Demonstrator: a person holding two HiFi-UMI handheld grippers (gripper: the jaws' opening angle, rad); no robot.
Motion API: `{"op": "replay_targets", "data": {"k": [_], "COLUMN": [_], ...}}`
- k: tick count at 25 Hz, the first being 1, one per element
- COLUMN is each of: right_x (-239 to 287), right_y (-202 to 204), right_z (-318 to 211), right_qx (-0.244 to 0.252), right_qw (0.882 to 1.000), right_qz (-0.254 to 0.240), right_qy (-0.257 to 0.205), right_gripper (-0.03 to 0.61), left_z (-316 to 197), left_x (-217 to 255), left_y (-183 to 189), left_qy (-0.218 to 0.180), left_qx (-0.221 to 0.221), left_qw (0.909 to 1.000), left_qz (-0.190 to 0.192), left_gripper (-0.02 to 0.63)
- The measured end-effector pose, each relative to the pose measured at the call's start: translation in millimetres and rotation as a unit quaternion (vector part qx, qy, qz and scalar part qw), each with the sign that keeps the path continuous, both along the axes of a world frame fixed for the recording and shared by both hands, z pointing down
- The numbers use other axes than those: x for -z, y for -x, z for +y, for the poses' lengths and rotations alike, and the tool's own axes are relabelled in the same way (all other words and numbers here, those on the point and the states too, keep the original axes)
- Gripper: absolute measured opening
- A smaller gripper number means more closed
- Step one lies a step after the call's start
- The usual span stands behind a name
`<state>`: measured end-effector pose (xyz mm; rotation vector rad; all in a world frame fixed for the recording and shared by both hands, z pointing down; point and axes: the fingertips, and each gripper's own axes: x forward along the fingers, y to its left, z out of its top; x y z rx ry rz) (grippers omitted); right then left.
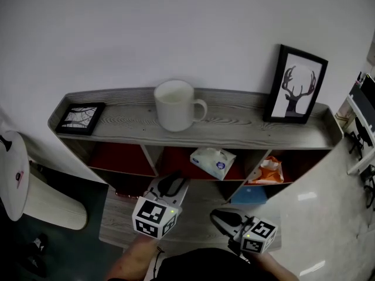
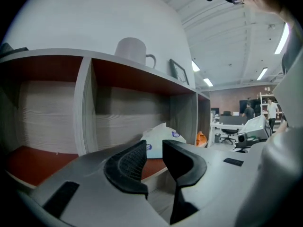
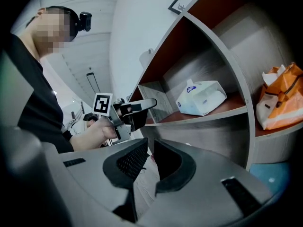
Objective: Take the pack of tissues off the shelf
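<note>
Mid-approach, the released, empty left gripper (image 1: 171,185) needed to reach the pack of tissues (image 1: 213,162) at frame centre; the right gripper (image 1: 226,220) was clenched.

one mug (image 1: 174,105), two frames (image 1: 82,117), one tissue pack (image 1: 213,161)

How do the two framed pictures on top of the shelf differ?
The left picture is small and squarish; the deer picture is taller. The left picture sits at the shelf's left end, the deer picture at the right end, upright by the wall. Both have black frames.
</note>
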<state>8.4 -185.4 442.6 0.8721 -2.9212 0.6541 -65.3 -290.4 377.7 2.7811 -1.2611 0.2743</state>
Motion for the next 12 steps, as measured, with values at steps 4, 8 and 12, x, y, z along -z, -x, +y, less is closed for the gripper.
{"op": "replay_targets", "data": {"k": [4,8,12], "right_x": [-7,-11,-13], "right_y": [1,1,5], "right_z": [0,-2,-3], "right_qx": [0.001,0.000,0.006], "right_qw": [1.000,1.000,1.000], "right_qz": [0.001,0.002,0.000], "right_qy": [0.009,0.015,0.019], "right_gripper": [0.020,0.020,0.020], "left_z": [-13,-26,-37], "left_x": [-4,-13,-21], "left_y": [-5,-11,-15], "left_qy": [0.004,0.019,0.032], "left_qx": [-0.003,-0.007,-0.010], "left_qw": [1.0000,0.9998,0.9994], "left_qz": [-0.004,-0.007,-0.012], "left_gripper": [0.132,0.158,0.184]}}
